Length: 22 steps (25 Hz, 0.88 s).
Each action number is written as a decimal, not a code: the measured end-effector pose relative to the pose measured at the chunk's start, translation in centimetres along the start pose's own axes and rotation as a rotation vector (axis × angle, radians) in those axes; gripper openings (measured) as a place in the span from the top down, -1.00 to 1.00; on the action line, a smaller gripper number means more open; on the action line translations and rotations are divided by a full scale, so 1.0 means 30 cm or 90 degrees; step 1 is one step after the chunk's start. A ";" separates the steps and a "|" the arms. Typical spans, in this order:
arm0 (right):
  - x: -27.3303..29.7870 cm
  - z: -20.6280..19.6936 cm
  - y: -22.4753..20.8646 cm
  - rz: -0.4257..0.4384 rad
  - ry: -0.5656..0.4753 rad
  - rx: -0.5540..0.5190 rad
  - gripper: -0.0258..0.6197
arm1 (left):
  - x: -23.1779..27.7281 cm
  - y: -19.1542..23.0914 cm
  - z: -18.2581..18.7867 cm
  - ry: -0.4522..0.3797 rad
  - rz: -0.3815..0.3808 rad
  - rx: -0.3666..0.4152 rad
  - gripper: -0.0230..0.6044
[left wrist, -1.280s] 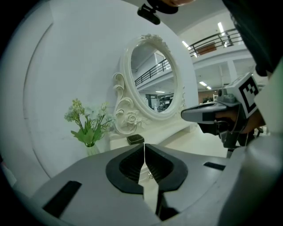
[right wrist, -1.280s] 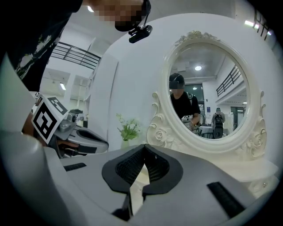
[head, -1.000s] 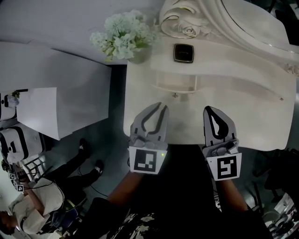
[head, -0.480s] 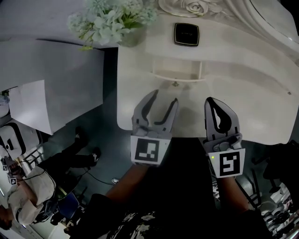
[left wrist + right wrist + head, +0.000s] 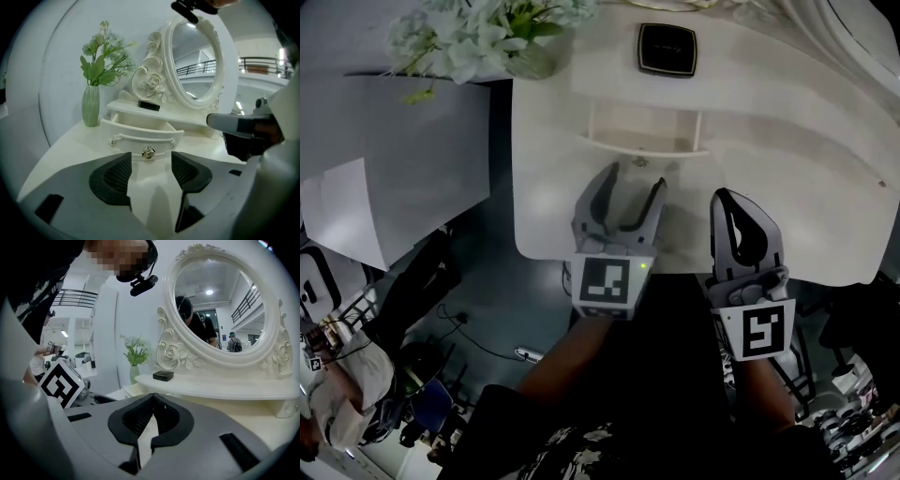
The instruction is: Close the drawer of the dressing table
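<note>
The white dressing table (image 5: 546, 202) has its small drawer (image 5: 643, 139) pulled out under the upper shelf. In the left gripper view the curved drawer front (image 5: 140, 136) and its metal knob (image 5: 148, 151) stand just ahead of the jaws. My left gripper (image 5: 636, 180) (image 5: 151, 164) hovers over the tabletop in front of the drawer. Its jaws are opening, with nothing between them. My right gripper (image 5: 727, 197) (image 5: 152, 398) is shut and empty, to the right of the drawer above the table's front edge.
A green vase of pale flowers (image 5: 478, 37) stands at the table's back left. A black box (image 5: 667, 49) lies on the shelf below the oval mirror (image 5: 197, 61). A grey table with a white sheet (image 5: 342, 220) is at the left. A person (image 5: 342, 394) sits below it.
The left jaws have gone from nearly shut to wide open, and that gripper has come closer to the drawer front. The right gripper has stayed shut and barely shifted.
</note>
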State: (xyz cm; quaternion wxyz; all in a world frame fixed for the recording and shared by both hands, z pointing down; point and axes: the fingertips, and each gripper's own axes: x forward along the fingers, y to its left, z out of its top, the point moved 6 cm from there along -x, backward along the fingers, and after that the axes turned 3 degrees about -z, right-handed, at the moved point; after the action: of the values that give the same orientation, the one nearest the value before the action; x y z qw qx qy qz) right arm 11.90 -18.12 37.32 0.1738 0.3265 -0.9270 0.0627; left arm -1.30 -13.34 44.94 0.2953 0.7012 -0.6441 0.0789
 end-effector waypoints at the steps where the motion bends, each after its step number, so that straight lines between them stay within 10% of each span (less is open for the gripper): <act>1: 0.000 -0.007 -0.003 -0.001 0.004 0.002 0.92 | 0.007 -0.005 -0.003 -0.001 0.002 -0.006 0.14; 22: -0.003 -0.051 -0.032 0.002 0.019 0.018 0.92 | 0.068 -0.014 0.016 -0.032 0.093 0.030 0.64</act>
State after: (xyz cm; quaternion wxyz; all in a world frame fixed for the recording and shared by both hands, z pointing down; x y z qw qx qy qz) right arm 12.99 -18.46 38.71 0.1832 0.3267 -0.9237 0.0807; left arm -0.71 -15.33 45.41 0.2562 0.6608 -0.6987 0.0976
